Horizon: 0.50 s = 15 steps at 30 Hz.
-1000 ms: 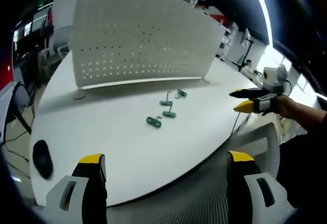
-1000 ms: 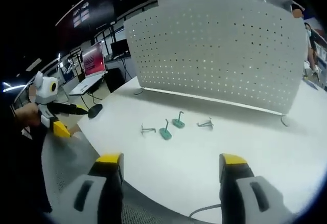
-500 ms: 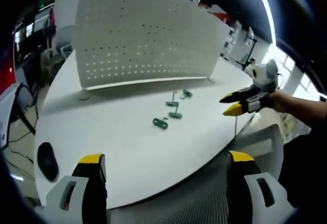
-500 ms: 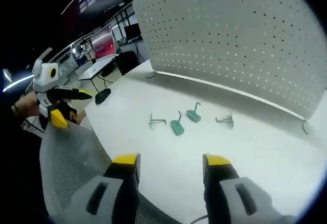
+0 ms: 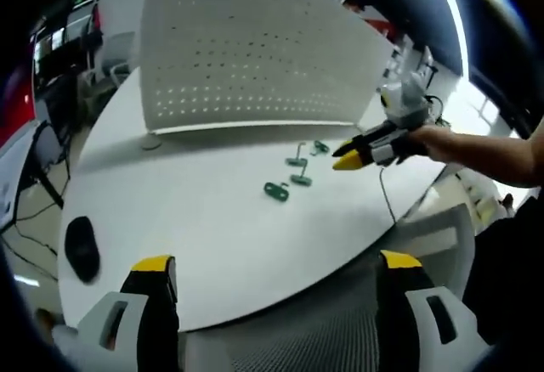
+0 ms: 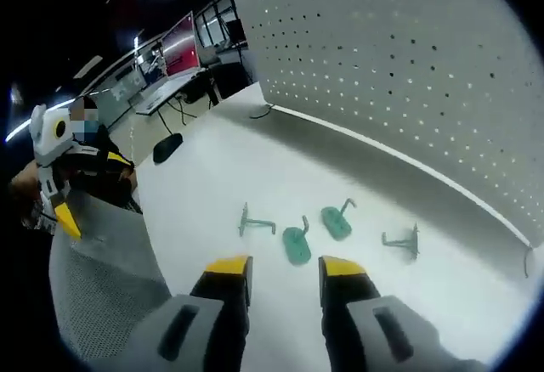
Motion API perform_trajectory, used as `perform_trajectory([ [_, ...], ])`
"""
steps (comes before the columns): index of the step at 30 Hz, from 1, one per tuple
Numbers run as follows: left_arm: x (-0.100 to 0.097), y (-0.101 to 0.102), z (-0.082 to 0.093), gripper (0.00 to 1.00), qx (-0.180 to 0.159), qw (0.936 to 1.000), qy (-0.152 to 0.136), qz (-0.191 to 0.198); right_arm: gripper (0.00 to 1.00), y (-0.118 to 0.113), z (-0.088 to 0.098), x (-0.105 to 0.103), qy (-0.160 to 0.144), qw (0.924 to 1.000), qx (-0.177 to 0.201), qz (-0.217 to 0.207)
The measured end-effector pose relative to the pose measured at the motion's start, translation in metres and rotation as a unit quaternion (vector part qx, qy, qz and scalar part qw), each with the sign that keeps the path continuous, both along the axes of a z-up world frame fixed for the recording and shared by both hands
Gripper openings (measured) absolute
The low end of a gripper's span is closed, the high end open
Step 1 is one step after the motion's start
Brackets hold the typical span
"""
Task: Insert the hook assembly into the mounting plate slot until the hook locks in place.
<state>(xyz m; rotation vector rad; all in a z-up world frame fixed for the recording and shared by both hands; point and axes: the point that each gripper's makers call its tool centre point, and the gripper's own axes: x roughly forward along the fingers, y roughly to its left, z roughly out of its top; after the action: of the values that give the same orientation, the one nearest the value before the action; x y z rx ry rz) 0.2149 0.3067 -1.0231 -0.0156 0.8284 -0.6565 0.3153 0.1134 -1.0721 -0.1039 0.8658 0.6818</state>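
Right hand-held gripper (image 6: 283, 263) nearly pressed together above green hooks (image 6: 297, 245); left hand-held gripper (image 5: 276, 262) spread.

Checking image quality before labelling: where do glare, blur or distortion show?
Left gripper view: a bright ceiling light strip glares at upper right, and the pegboard bows from fisheye. Right gripper view: the green hooks look sharp; the pegboard curves strongly.

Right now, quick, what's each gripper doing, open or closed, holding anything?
Left gripper: open wide, holding nothing.
Right gripper: jaws nearly together with a narrow gap, holding nothing, poised above the green hooks on the table.
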Motion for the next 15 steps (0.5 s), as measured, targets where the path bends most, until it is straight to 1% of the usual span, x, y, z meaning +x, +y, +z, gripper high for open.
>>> perform_trajectory([
  [5,-0.002,0.003,-0.001,0.99,0.002,1.0000,0.005,0.006,0.22,0.009,-0.012,0.013,0.005,0.9995,-0.017,0.027],
  [9,-0.004,0.004,-0.001,0.99,0.002,0.9999,0.007,0.009,0.20,0.013,-0.026,0.021,0.027,0.9980,-0.037,0.043],
  [12,-0.004,0.005,-0.003,0.99,0.003,0.9998,0.011,0.016,0.16,0.016,-0.032,0.027,0.027,0.9964,-0.051,0.061],
  [13,-0.005,0.005,-0.003,0.99,0.004,0.9998,0.014,0.016,0.14,0.015,-0.033,0.030,0.018,0.9954,-0.062,0.070],
  [15,-0.005,0.005,-0.001,0.99,0.003,0.9997,0.011,0.022,0.12,0.015,-0.038,0.033,0.026,0.9947,-0.067,0.073],
])
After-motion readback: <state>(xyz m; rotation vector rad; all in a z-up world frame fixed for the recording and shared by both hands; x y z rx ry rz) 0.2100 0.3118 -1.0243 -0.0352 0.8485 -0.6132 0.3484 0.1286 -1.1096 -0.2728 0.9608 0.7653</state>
